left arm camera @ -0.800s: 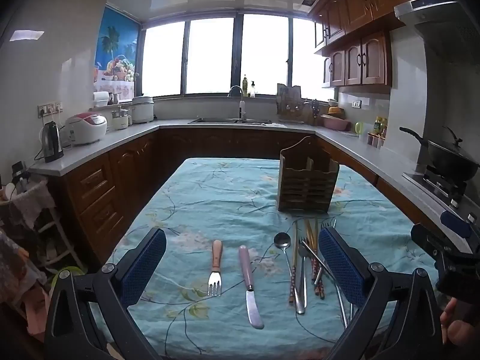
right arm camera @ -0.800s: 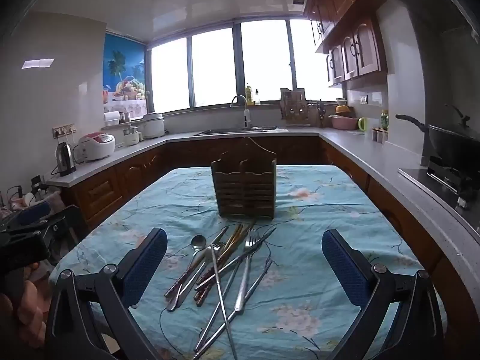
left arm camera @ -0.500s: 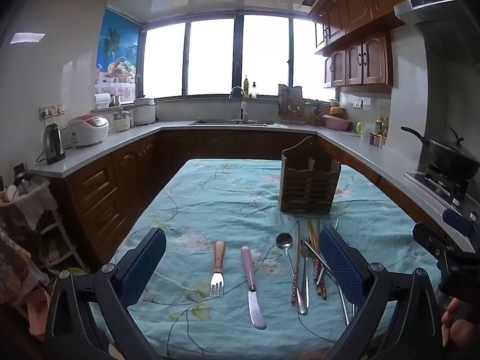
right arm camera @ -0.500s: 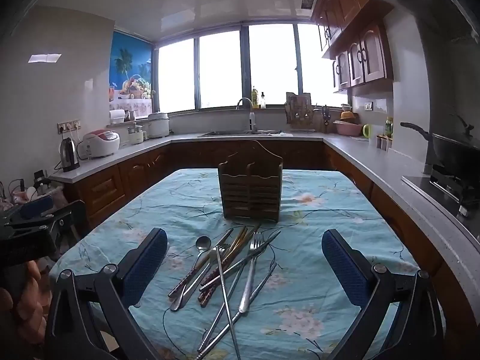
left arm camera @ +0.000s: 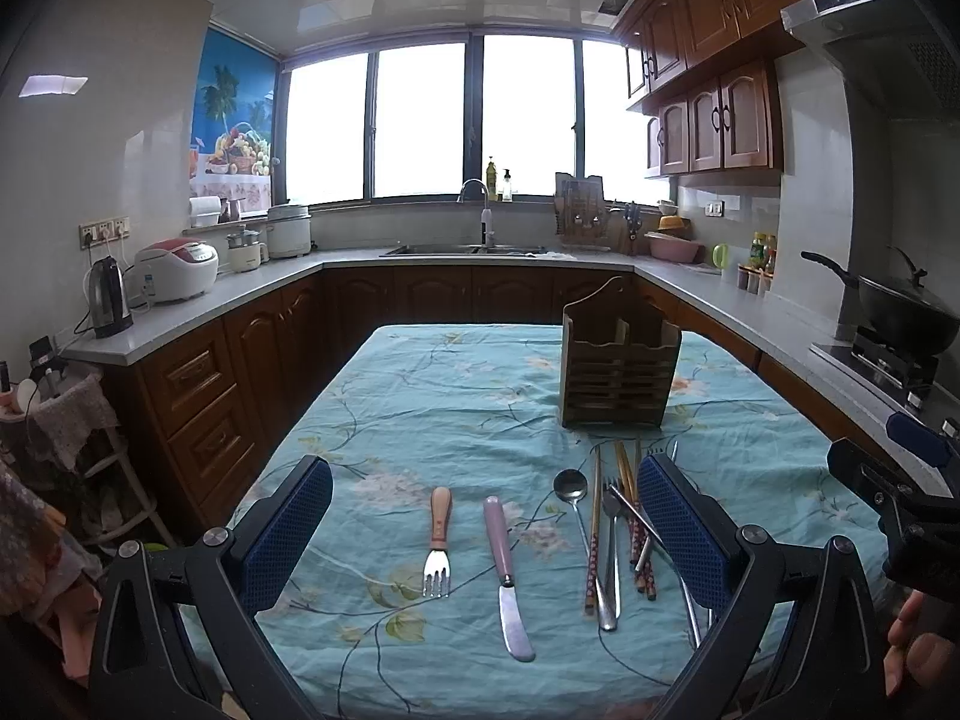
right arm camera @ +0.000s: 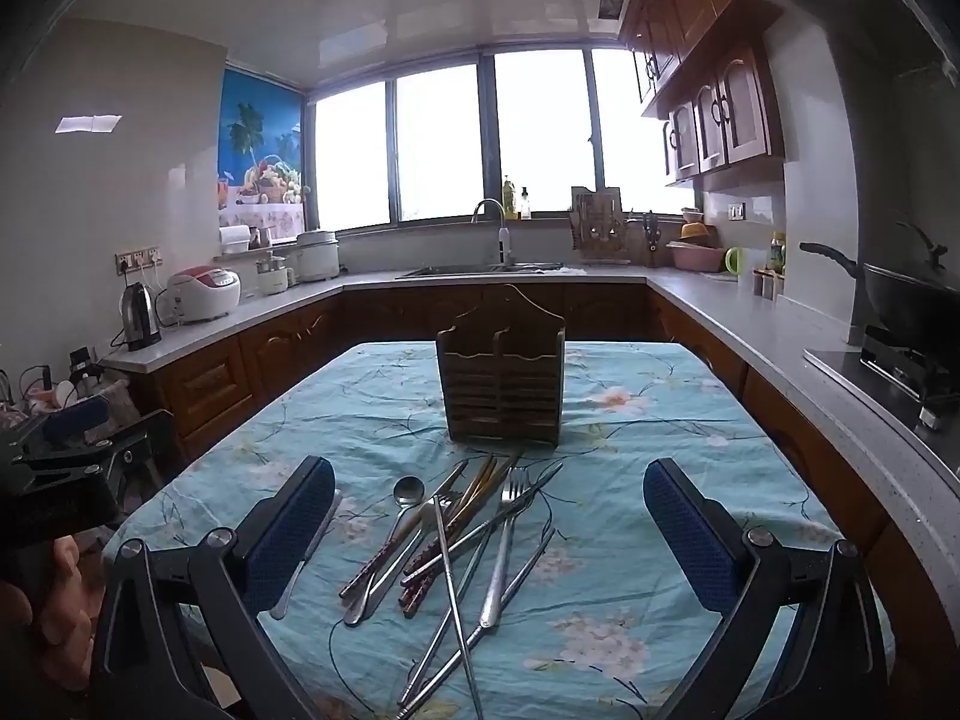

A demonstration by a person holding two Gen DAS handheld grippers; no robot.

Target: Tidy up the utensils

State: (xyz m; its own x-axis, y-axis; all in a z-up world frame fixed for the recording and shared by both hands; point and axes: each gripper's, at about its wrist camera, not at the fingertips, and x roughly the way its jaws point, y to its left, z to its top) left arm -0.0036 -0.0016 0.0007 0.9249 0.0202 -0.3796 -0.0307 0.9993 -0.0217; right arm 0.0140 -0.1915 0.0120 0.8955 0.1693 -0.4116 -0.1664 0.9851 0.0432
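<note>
You are at the start of the sort: nothing stands in the holder (right arm camera: 501, 381) yet, as far as its open top shows, and both claws are spread as wide as they go with nothing between the pads. The left gripper (left arm camera: 483, 531) hangs over the near part of the table (left arm camera: 420, 396), framing a fork (left arm camera: 438, 543) with a tan handle and a knife (left arm camera: 507, 576) with a pink handle, lying side by side but apart. The right gripper (right arm camera: 489, 531) frames the pile (right arm camera: 456, 531): a spoon (right arm camera: 403, 507), chopsticks, a metal fork and long steel pieces crossed over one another, just in front of the holder.

The easy first pick looks to be the lone fork or knife, since each lies clear of its neighbours. You would need to drop the left claw low, close across the handle and lift cleanly off the cloth, which is wrinkled and may drag. The pile is harder; any piece drawn out is likely to shift the rest.

For room, the table's left side is bare cloth well back to the far edge, and the right side beyond the pile is bare too. The holder sits mid-table toward the right edge, with open space above it for a drop from overhead. Mind the near edge: some steel pieces run close to it, though whether they overhang I cannot tell.
</note>
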